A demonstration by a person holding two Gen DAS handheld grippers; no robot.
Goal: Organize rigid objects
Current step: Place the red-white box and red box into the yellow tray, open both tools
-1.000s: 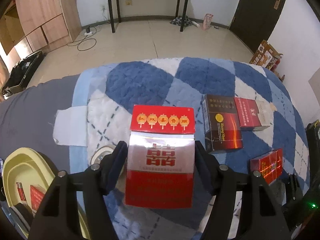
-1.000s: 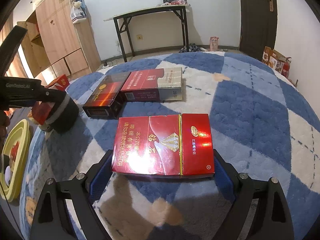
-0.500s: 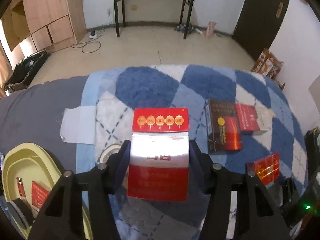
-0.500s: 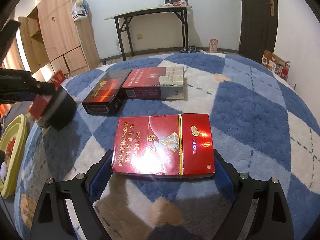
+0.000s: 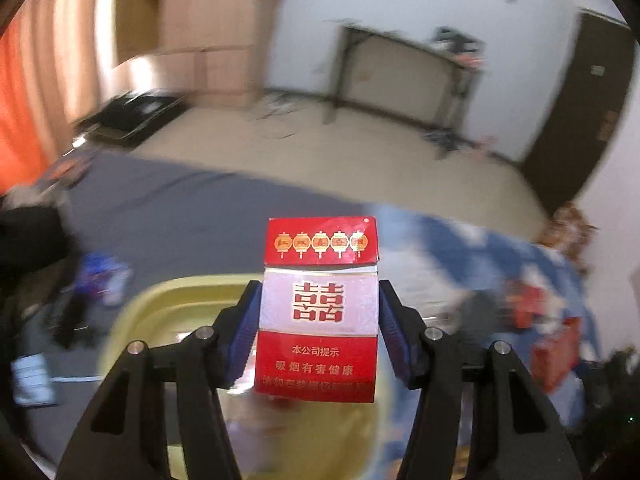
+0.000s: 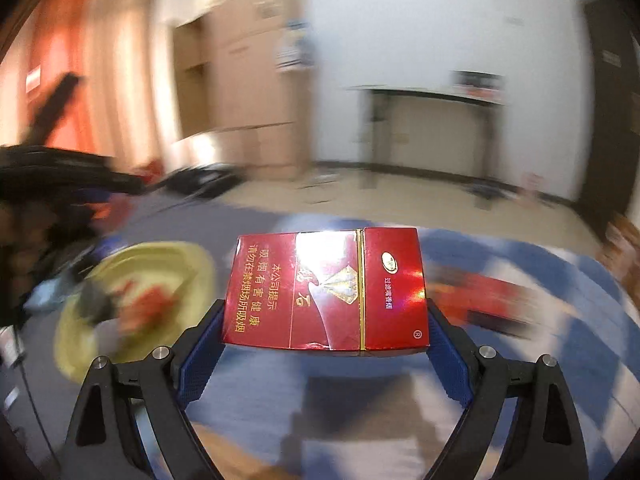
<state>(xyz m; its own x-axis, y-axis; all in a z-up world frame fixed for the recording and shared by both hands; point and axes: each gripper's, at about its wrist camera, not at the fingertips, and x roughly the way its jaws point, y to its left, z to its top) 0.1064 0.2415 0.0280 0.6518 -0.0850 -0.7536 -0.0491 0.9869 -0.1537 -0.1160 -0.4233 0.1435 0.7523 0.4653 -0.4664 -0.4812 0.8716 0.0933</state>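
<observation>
Aloft, each claw's 2 pads (image 5: 252, 332) clamping 1 red pack (image 5: 318, 312), seemingly above yellow basin (image 5: 132, 320).

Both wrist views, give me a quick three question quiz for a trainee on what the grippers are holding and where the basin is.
1. True or false: the left gripper holds a red and silver pack.
2. What lies below that pack? A) yellow basin B) black table C) wooden cabinet
3. Fill in: the right gripper grips a ____ pack by its two short ends.

Key: 1 true; 2 A; 3 red.
</observation>
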